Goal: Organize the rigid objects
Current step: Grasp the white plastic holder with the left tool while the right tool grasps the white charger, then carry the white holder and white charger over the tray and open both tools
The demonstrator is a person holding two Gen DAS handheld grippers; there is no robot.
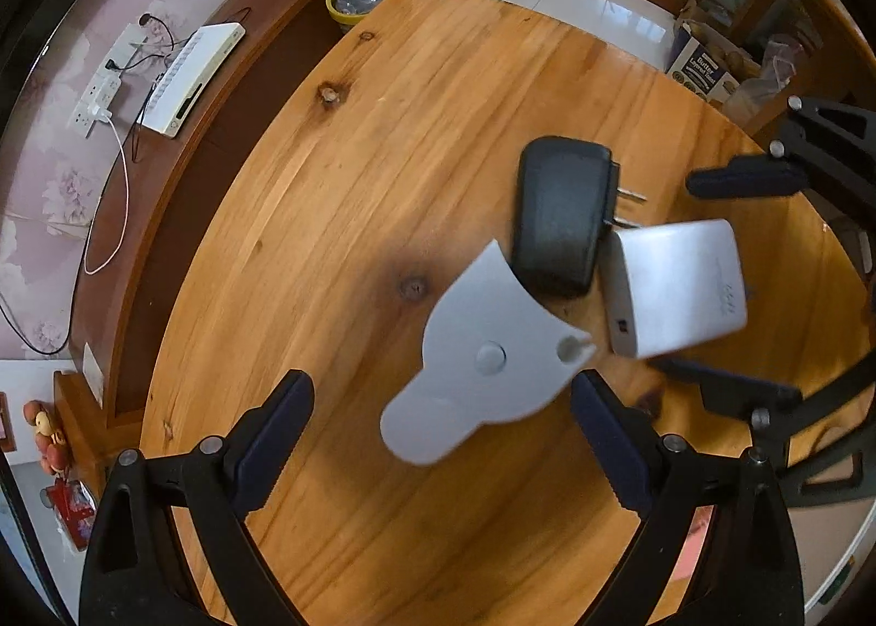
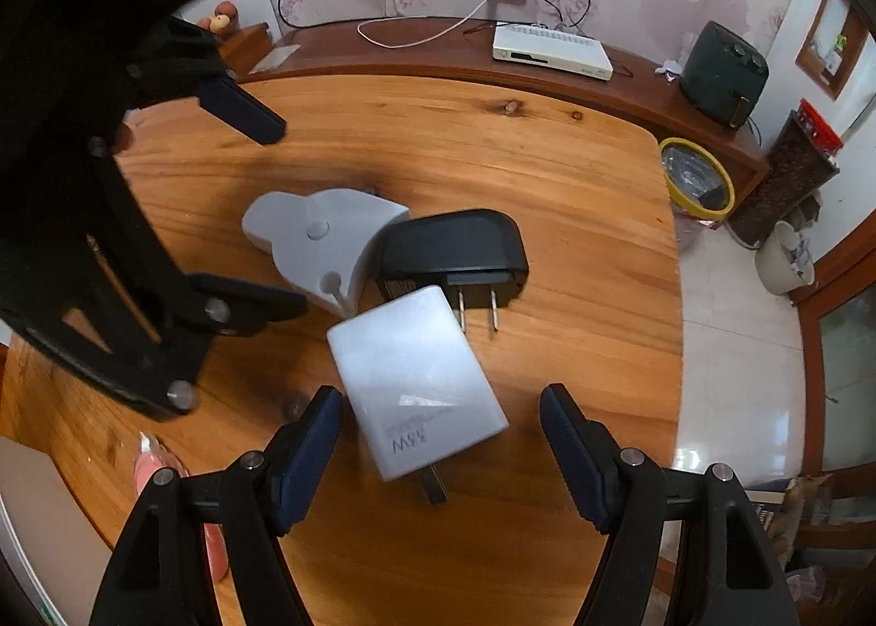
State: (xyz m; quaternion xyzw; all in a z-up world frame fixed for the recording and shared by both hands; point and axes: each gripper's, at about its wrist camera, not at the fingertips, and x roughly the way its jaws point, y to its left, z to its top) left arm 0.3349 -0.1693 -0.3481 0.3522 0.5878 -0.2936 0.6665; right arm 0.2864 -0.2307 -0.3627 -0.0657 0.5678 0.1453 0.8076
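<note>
Three objects lie clustered on the wooden table. A grey plastic piece with a round stud and a slot lies just beyond my open left gripper. A black plug adapter with two metal prongs lies behind it. A white charger block lies to its right. In the right wrist view the white charger sits between the fingers of my open right gripper, untouched. The black adapter and grey piece lie beyond it. The left gripper shows at left there, the right gripper at right in the left wrist view.
A sideboard along the wall holds a white set-top box, cables and a dark appliance. A yellow-rimmed bin stands off the table's corner. A pink object lies near the table's near edge. A cardboard box stands on the floor.
</note>
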